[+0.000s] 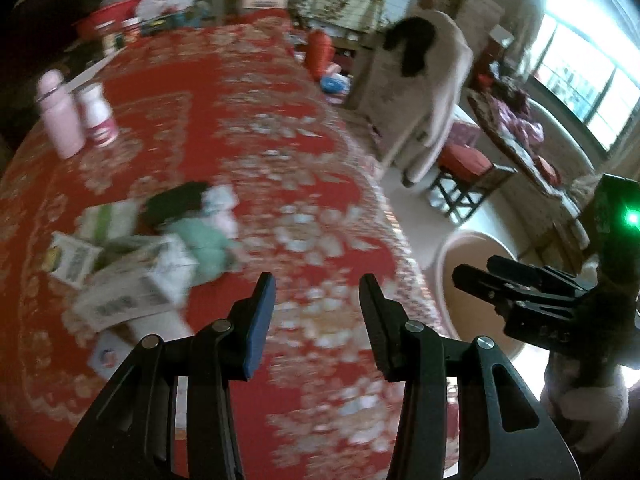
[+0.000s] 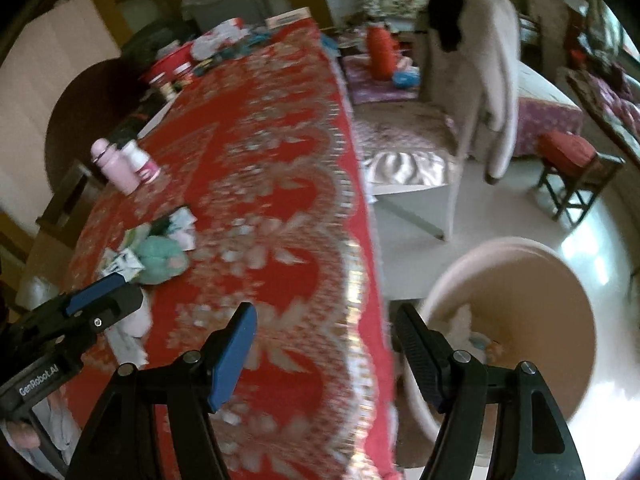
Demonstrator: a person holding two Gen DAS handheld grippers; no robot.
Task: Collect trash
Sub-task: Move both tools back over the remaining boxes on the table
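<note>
A red patterned worktop [image 2: 280,184] fills a cluttered room. Trash [image 1: 160,248] lies piled on it. Both claws, left [image 1: 316,296] and right [image 2: 326,320], are released, empty. A bin [image 2: 560,264] sits on the floor beside.

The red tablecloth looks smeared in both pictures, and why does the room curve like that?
Left wrist view: the tablecloth and trash pile are motion-blurred, while the gripper's own jaws stay sharp; the window is blown out. Right wrist view: same smear on the cloth, glare on the floor; the fisheye lens bends the edges.
</note>
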